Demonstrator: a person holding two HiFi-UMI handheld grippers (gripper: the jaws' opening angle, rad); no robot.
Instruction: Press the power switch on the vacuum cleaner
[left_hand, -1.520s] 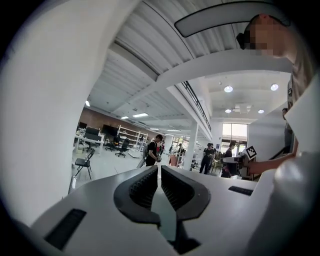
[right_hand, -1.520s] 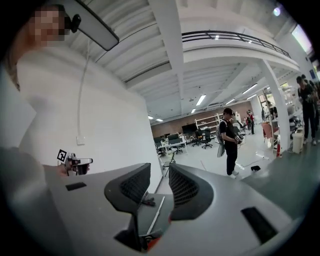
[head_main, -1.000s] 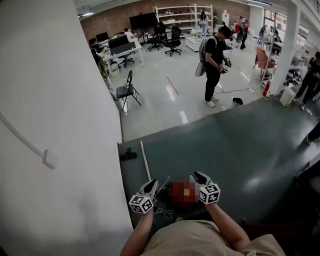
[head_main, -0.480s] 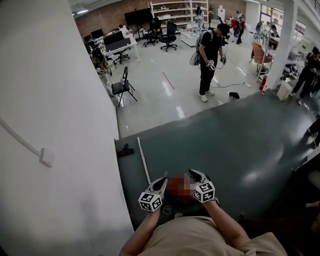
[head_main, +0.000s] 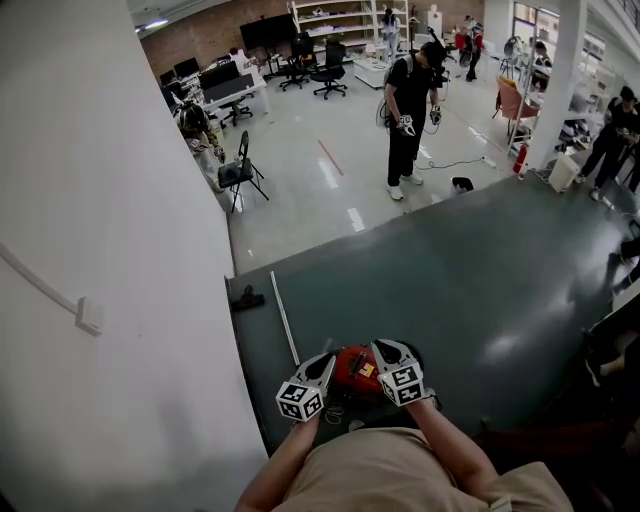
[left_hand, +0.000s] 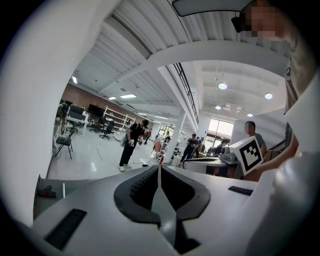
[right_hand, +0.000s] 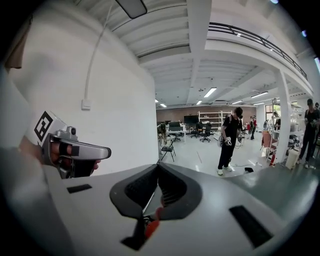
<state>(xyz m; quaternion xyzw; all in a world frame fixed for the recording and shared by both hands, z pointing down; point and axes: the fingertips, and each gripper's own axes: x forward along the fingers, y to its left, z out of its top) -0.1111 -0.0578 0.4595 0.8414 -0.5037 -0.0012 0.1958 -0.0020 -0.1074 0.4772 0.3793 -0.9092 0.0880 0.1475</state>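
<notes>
A red vacuum cleaner (head_main: 356, 369) sits on the dark green floor mat (head_main: 480, 290) just in front of me. My left gripper (head_main: 325, 358) is at its left side, jaws shut with the tips meeting and nothing between them (left_hand: 159, 168). My right gripper (head_main: 380, 346) is over its right side. Its jaws are closing and meet at the tips (right_hand: 159, 164), holding nothing. A bit of the red vacuum cleaner (right_hand: 151, 228) shows below them. The switch itself I cannot make out.
A white wall (head_main: 120, 250) stands close on the left. A white tube (head_main: 283, 318) and a small black item (head_main: 247, 298) lie on the mat's left part. Beyond the mat are a standing person (head_main: 408, 110) and a folding chair (head_main: 240, 172).
My left gripper has moved right, closer to the vacuum cleaner. The right gripper has rolled a little and shifted slightly left over it.
</notes>
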